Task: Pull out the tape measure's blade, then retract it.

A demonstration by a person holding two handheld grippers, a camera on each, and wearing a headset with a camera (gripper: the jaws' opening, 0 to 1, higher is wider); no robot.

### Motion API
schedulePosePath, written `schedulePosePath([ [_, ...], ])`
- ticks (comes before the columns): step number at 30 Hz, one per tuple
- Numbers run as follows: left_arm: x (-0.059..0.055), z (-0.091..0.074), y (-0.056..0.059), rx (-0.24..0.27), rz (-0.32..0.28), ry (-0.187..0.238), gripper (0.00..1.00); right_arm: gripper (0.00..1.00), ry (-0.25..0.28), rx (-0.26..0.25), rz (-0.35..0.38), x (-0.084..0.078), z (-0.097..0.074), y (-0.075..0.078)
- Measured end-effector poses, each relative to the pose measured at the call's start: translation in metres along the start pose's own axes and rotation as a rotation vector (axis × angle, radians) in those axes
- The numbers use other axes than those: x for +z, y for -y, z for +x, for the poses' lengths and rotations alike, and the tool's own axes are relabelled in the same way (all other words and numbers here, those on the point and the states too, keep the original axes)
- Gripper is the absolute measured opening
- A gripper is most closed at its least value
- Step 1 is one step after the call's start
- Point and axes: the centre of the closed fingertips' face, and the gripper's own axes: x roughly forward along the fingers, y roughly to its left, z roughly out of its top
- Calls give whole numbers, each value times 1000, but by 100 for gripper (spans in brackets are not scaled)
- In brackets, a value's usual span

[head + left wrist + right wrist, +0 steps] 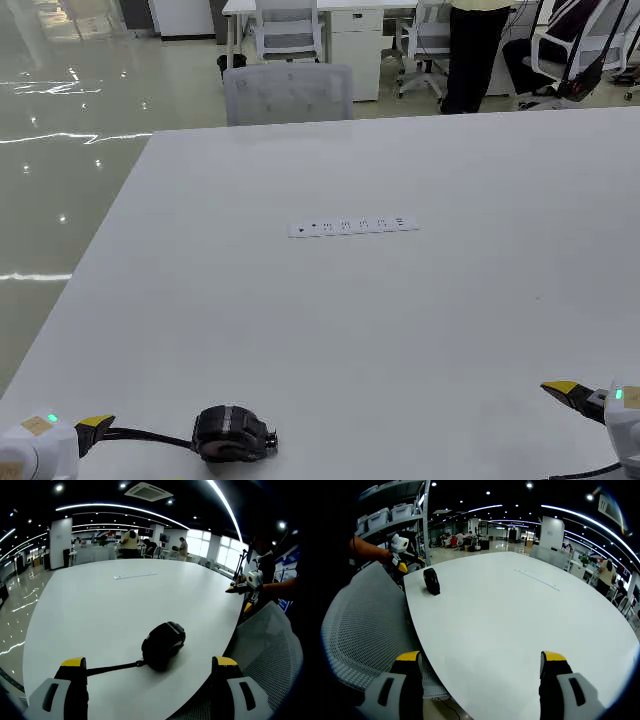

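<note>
The black tape measure (232, 433) lies near the white counter's (400, 330) front edge (strap trailing leftward), just ahead of the left gripper (149, 662), while the right gripper (480, 656) is well apart, both with fingers spread.

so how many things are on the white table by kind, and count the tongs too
tape measure: 1
socket strip: 1
tongs: 2, the left tongs and the right tongs, both open
total: 4
</note>
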Motion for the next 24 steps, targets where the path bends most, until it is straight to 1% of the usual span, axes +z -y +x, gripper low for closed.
schedulePosePath([
  [1, 1, 0, 1, -4, -2, 6, 100, 99, 0, 0, -1, 0, 0, 0],
  [4, -1, 1, 1, -1, 9, -6, 100, 99, 5, -1, -1, 1, 0, 1],
  [5, -1, 1, -1, 12, 15, -8, 100, 99, 5, 0, -2, 2, 0, 0],
  [6, -2, 1, -2, 14, 16, -9, 100, 99, 5, 0, -3, 1, 0, 0],
  [9, -2, 0, -3, 13, 11, -4, 100, 99, 3, -1, 0, 1, 0, 0],
  [13, -3, -2, -5, 12, 12, -9, 100, 100, 1, -4, 1, 1, 0, 1],
  [20, 0, -3, -4, 13, 17, -6, 100, 100, 3, -3, 3, 3, 0, 0],
  [24, 1, -2, -4, 13, 21, -11, 100, 100, 4, -5, 3, 3, 0, 1],
])
